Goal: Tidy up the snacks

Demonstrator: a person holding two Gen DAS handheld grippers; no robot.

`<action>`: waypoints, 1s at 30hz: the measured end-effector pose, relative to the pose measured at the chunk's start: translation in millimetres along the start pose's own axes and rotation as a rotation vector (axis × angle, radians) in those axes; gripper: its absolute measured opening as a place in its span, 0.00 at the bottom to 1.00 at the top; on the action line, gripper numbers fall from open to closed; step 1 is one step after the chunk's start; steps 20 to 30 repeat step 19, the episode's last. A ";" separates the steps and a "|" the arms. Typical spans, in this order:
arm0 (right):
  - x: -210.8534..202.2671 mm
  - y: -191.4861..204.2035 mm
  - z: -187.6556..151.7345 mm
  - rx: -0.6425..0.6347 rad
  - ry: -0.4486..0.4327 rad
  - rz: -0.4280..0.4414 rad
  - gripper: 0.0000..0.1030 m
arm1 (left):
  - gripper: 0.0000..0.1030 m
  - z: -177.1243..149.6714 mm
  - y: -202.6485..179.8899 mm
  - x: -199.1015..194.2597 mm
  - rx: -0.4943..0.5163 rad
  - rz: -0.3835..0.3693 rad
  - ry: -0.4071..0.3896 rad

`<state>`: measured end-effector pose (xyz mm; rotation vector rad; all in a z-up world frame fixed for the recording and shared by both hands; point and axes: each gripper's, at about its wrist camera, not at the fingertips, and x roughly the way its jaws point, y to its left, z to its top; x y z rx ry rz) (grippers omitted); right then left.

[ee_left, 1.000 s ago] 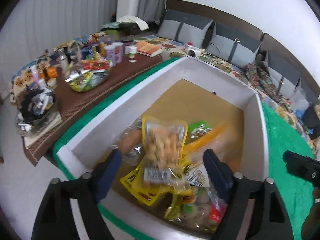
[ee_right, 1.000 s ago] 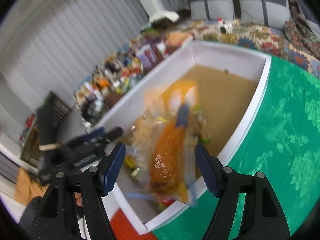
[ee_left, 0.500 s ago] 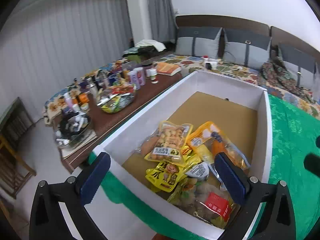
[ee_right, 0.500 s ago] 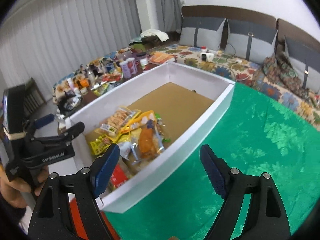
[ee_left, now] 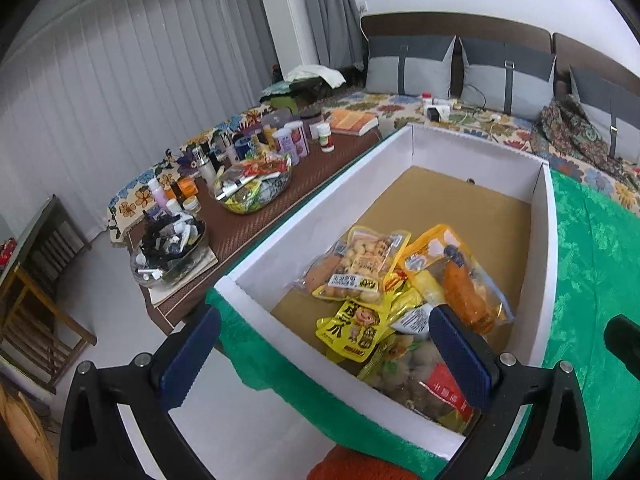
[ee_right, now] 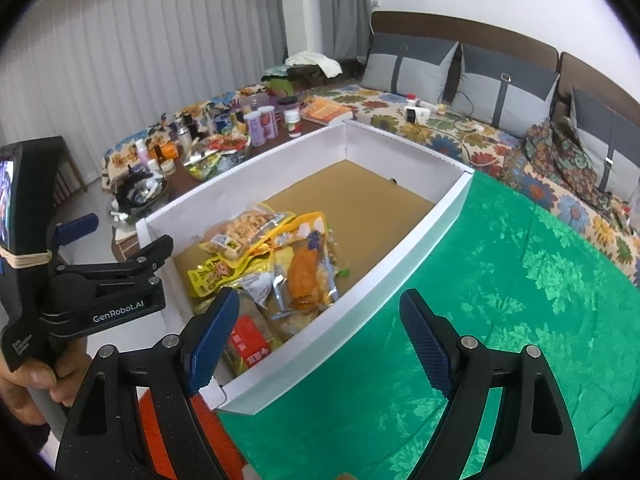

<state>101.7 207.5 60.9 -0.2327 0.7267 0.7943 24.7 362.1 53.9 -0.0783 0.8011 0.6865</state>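
Two hand-held grippers hover over the near end of a white open-topped box with a brown cardboard floor (ee_left: 408, 152). At far left, a brown side table (ee_left: 256, 224) is crowded with bottles and two clear bowls of small items. Next comes the left gripper (ee_left: 324, 360), its blue-padded jaws spread wide with nothing between them, held by a hand (ee_right: 36, 376) visible in the right view. Inside the box, at its near end, lies a heap of snack packets (ee_left: 384, 300): a yellow pack of round pale snacks (ee_left: 360, 264), and right of it a clear pack with an orange piece (ee_right: 308, 276). The right gripper (ee_right: 316, 340) also stands apart and empty, above the box's right wall and the green patterned cloth (ee_right: 500, 280).
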 end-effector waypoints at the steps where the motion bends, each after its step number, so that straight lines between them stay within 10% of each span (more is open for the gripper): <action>1: 0.2 0.9 0.0 -0.003 0.003 -0.007 0.83 | 1.00 -0.4 0.4 1.0 0.006 -0.004 0.005; 30: 12.0 1.2 1.4 0.043 0.046 -0.019 0.83 | 1.00 -0.1 8.4 -10.7 -0.027 -0.091 -0.021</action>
